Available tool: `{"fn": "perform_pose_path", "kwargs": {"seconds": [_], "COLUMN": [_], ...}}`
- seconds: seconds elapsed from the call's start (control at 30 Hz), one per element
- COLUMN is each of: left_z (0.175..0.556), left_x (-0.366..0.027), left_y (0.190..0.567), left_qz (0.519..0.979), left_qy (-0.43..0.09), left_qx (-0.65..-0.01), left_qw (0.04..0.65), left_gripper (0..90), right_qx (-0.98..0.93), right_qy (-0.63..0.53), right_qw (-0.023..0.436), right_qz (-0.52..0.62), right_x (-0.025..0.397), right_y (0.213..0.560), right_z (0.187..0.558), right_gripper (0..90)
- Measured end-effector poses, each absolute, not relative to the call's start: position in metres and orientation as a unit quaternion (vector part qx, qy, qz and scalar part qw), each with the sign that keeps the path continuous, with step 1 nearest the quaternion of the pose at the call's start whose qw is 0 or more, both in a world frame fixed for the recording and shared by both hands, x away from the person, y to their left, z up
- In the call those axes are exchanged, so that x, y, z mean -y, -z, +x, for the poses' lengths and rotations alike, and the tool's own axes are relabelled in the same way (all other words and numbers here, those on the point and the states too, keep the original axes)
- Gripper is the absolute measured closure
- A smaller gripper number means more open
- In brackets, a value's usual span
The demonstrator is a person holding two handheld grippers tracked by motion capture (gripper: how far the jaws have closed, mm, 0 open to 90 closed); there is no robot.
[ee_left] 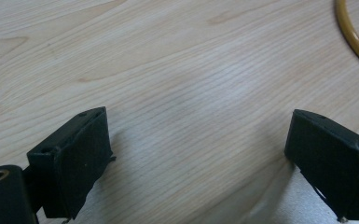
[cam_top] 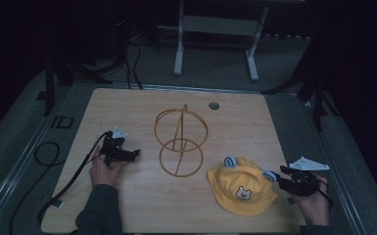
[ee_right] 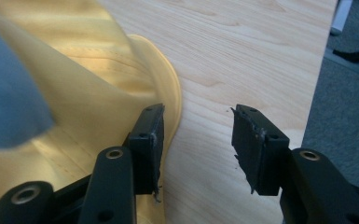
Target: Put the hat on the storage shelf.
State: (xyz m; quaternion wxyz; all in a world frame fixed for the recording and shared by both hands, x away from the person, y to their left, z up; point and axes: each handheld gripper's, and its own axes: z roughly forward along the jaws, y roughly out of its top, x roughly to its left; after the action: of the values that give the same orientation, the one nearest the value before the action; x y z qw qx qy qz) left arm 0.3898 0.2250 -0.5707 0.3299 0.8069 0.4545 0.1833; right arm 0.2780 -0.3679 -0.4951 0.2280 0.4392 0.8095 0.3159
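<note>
Right gripper (ee_right: 198, 149): jaws partly open, holding nothing; one jaw rests against the brim of the yellow hat (ee_right: 98, 93), the other stands over bare table (ee_right: 242, 51). In the high view the hat (cam_top: 242, 186) lies lower right of centre, immediately left of this gripper (cam_top: 274, 177), which is nearer. Left gripper (ee_left: 198, 154): jaws wide open, empty, near the wire stand (cam_top: 181, 142).

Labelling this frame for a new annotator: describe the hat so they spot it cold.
On the wooden table, look at the near right corner, just left of the right gripper. The yellow hat lies there, brim flat on the wood. It is soft cloth with two small blue ears and a little bear face on the front, unlike the gold wire stand standing at the table's middle.
</note>
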Motion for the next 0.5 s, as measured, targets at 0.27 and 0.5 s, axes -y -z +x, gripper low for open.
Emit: {"fn": "perform_pose_path", "kwargs": {"seconds": [0.27, 0.5], "left_z": [0.390, 0.390], "left_x": [-0.225, -0.226], "left_y": [0.571, 0.571], "left_qz": [0.804, 0.802], "left_qy": [-0.185, -0.187], "left_qx": [-0.458, -0.461], "left_qw": [0.330, 0.330], "left_gripper": [7.0, 7.9], "right_qx": [-0.846, -0.868], "right_qy": [-0.275, -0.250], "right_qw": [0.224, 0.210], "right_qz": [0.398, 0.375], "right_x": [0.354, 0.346], "right_y": [0.481, 0.471], "right_z": [0.286, 0.291], "right_gripper": [51.3, 51.8]}}
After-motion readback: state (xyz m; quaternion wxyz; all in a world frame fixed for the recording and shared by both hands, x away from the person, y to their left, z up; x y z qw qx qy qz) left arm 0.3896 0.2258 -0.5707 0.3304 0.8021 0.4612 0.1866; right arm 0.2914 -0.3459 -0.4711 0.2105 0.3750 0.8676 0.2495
